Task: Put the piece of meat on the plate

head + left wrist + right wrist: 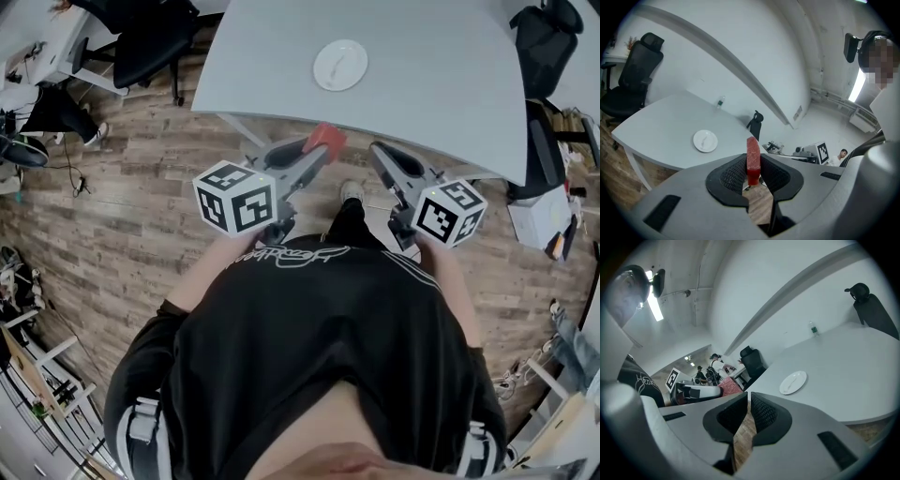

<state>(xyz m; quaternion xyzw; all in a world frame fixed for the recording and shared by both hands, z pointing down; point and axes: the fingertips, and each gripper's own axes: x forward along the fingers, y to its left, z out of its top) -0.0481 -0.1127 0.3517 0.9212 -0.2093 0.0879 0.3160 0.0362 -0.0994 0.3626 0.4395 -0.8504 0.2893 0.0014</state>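
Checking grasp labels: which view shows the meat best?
Left gripper view: meat sits centre, pinched edge-on between the left tongs. Head view shows only its red end; right gripper view, a small reddish patch.

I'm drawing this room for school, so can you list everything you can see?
table: one, grey, ahead of the person
plate: one, white, on the table
piece of meat: one, red, between the left claw's pads
chairs: two, black, one left of the table, one right of it
floor: one, brown wood, under everything
left claw: one, grey, shut on the meat
right claw: one, grey, shut, holding nothing
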